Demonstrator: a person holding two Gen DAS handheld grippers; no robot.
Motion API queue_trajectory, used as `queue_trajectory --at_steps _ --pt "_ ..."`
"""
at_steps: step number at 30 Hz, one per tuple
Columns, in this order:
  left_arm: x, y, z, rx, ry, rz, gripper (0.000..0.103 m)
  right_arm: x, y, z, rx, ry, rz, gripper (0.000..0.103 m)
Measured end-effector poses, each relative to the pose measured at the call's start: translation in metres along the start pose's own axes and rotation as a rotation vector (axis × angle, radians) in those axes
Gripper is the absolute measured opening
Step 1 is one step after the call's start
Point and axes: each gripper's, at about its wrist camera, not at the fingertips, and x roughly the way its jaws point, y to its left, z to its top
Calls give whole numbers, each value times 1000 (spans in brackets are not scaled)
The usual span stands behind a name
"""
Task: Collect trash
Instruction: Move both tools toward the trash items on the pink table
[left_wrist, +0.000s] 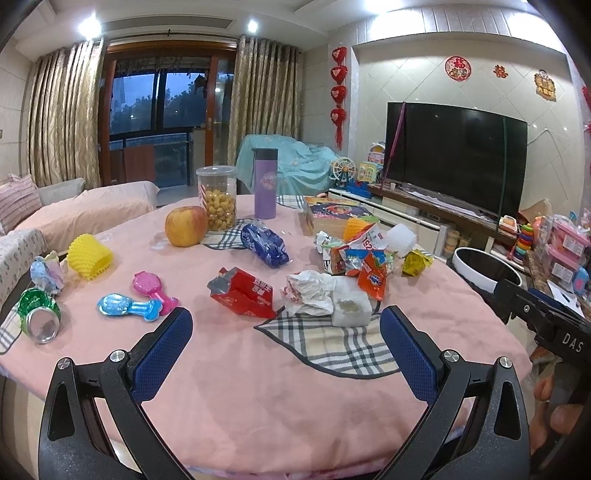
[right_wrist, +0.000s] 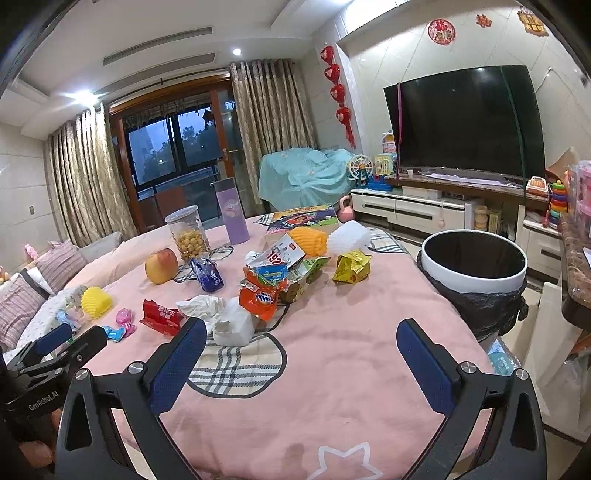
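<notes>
From the left wrist, your left tongs (left_wrist: 286, 332) stand spread wide and hold nothing, hovering over the near edge of the desk (left_wrist: 258, 387). Just ahead lie a crumpled tissue (left_wrist: 312, 291) and a white paper wad (left_wrist: 351, 306): both light and soft, so pinch them across the bulk. One red wrapper (left_wrist: 243, 295) lies beside them, thin and crinkly, likely slippery, best taken at a raised fold. Behind sits a heap of snack wrappers (left_wrist: 358, 258), too tangled to count. At the left edge one green can (left_wrist: 38, 314) lies on its side, light and easily dented; grip across its body. I count two plastic toys (left_wrist: 129, 306) and one apple (left_wrist: 185, 225), probably not trash.

From the right wrist, your right tongs (right_wrist: 301, 343) are likewise spread and empty above the near edge. One lined bin (right_wrist: 474, 280) stands just off the right edge of the desk. One yellow wrapper (right_wrist: 351, 267) lies nearest it, alone, light and easy to pinch.
</notes>
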Motion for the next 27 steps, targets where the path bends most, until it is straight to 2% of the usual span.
queue_trajectory --at_steps 3,11,18,27 --pt "2 1 0 -2 7 1 103 3 -1 0 -7 18 -2 103" --pt "13 10 -4 -23 48 16 103 16 0 1 -2 137 10 103" --pt "33 29 -8 -43 101 45 103 38 9 -7 17 159 72 103" --pt "75 53 -6 -80 174 65 103 80 21 -19 40 267 132 102"
